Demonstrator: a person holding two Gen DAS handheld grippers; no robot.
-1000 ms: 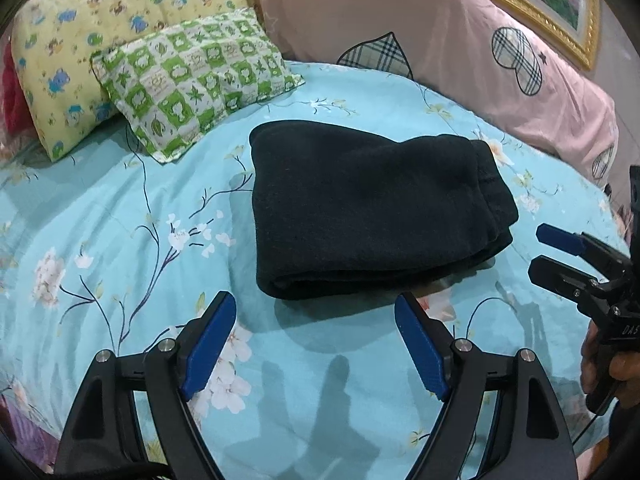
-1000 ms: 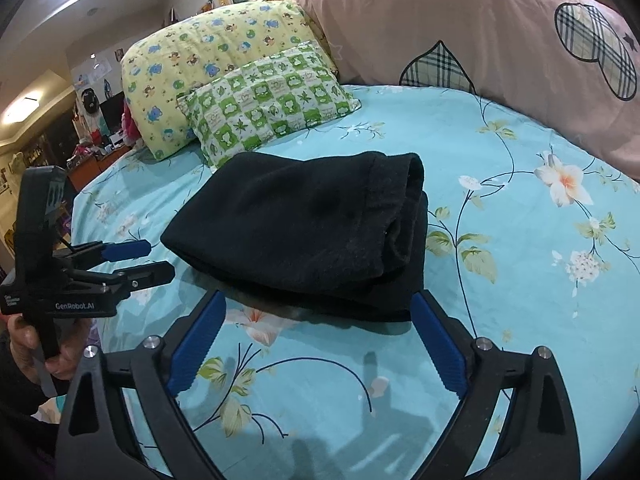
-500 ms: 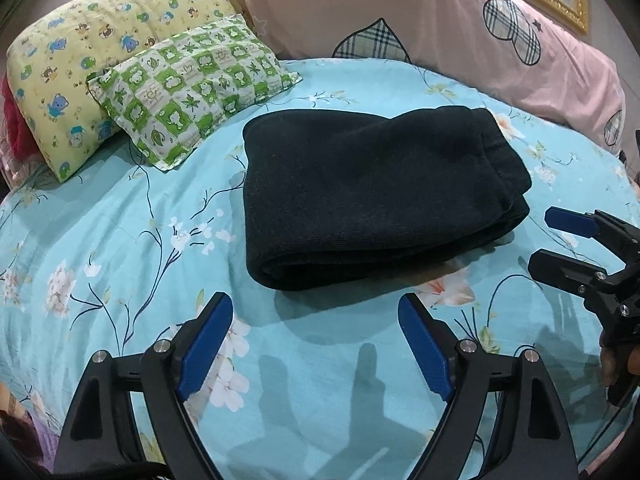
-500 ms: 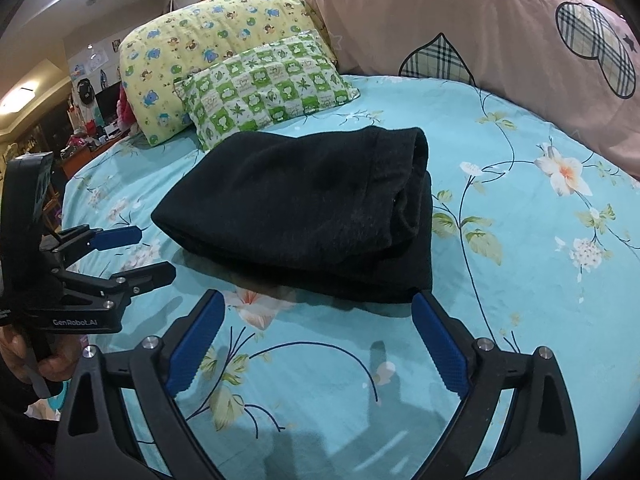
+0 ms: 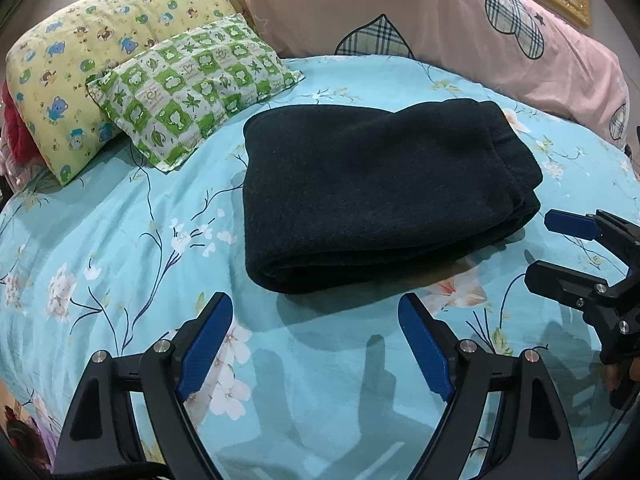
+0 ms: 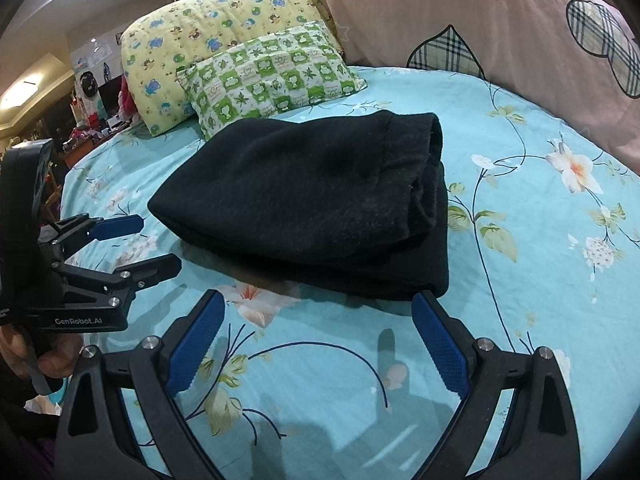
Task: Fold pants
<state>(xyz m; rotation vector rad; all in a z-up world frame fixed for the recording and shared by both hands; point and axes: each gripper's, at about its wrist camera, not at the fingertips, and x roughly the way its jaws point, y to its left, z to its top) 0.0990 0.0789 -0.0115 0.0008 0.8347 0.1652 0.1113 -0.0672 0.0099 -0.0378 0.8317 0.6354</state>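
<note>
The black pants (image 5: 376, 196) lie folded into a thick rectangle on the turquoise floral bedsheet (image 5: 120, 240); they also show in the right wrist view (image 6: 312, 204). My left gripper (image 5: 316, 312) is open and empty, just in front of the bundle's near folded edge, apart from it. My right gripper (image 6: 316, 316) is open and empty, just in front of the bundle's near edge. Each gripper shows in the other's view: the right one (image 5: 560, 248) at the far right, the left one (image 6: 136, 244) at the left, both held by hands.
A green checked pillow (image 5: 192, 88) and a yellow cartoon pillow (image 5: 80, 52) lie behind the pants to the left. A large pink cushion (image 5: 400, 8) runs along the back. Room clutter (image 6: 88, 120) stands beyond the bed's left edge.
Both grippers have drawn back and lifted slightly from the folded pants, staying open. The pants have not moved.
</note>
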